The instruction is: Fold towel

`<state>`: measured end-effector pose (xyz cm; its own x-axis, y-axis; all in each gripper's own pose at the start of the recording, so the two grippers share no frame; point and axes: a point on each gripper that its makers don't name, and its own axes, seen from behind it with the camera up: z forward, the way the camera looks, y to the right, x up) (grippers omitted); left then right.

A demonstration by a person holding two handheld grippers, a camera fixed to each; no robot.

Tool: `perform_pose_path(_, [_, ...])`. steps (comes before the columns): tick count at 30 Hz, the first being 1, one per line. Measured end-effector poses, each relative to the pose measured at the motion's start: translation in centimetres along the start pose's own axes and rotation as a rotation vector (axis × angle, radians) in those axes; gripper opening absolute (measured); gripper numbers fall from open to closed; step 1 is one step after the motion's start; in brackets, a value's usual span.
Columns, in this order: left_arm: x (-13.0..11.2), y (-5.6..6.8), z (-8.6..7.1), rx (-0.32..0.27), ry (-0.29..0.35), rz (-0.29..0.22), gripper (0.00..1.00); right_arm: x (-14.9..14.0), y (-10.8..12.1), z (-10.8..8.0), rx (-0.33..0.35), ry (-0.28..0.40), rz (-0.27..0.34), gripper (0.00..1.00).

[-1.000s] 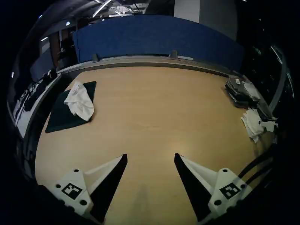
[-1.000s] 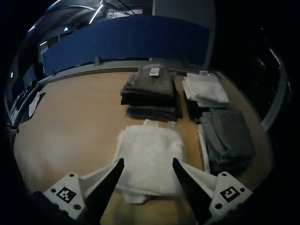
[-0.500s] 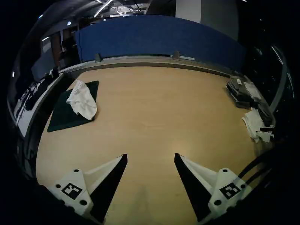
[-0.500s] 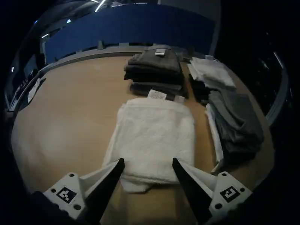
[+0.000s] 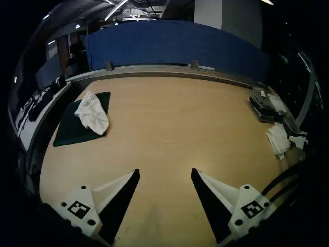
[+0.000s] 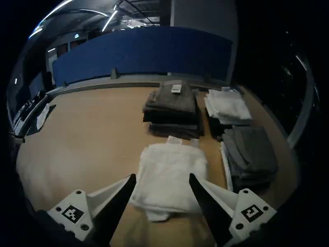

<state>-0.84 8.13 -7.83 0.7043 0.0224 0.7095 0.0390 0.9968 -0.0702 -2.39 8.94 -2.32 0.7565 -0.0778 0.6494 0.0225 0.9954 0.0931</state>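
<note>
White towel [image 6: 172,181], folded into a thick rectangle, flat on the wooden table [image 6: 90,131], two tags at its far edge, near a grey stack [image 6: 174,109]

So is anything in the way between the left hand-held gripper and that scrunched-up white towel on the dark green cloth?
No, nothing visible. Just bare wooden table lies between the open left hand-held gripper and the scrunched-up white towel, which sits farther off on the dark green cloth.

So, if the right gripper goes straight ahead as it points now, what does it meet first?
Probably the folded white towel, lying just ahead of the right gripper; the grey towel stack sits beyond it.
</note>
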Motion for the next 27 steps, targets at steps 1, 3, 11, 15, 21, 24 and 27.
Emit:
perform_pose_path(1, [0.0, 0.0, 0.0, -0.001, 0.002, 0.001, 0.93, 0.3, -0.2, -0.2, 0.001, 0.007, 0.002, 1.0])
perform_pose_path(3, [0.1, -0.1, -0.1, -0.002, 0.007, 0.002, 0.93, 0.9, -0.8, -0.5, 0.004, 0.023, 0.007, 1.0])
perform_pose_path(11, [1.1, -0.9, -0.2, -0.005, 0.053, -0.004, 0.93, 4.0, -3.1, -1.8, -0.005, 0.137, 0.032, 1.0])
perform_pose_path(15, [1.9, -1.4, -0.2, -0.012, 0.087, -0.006, 0.93, 6.3, -4.6, -2.9, -0.007, 0.247, 0.042, 1.0])
perform_pose_path(21, [3.4, -2.0, -0.3, -0.019, 0.14, -0.008, 0.93, 9.4, -6.9, -4.8, 0.005, 0.394, 0.059, 1.0])
perform_pose_path(24, [4.6, -2.2, -0.6, -0.026, 0.187, -0.007, 0.93, 11.7, -7.3, -6.3, -0.009, 0.492, 0.078, 1.0])
perform_pose_path(27, [6.4, -2.3, -1.2, -0.031, 0.262, -0.009, 0.93, 13.8, -7.7, -8.2, -0.02, 0.611, 0.094, 1.0])
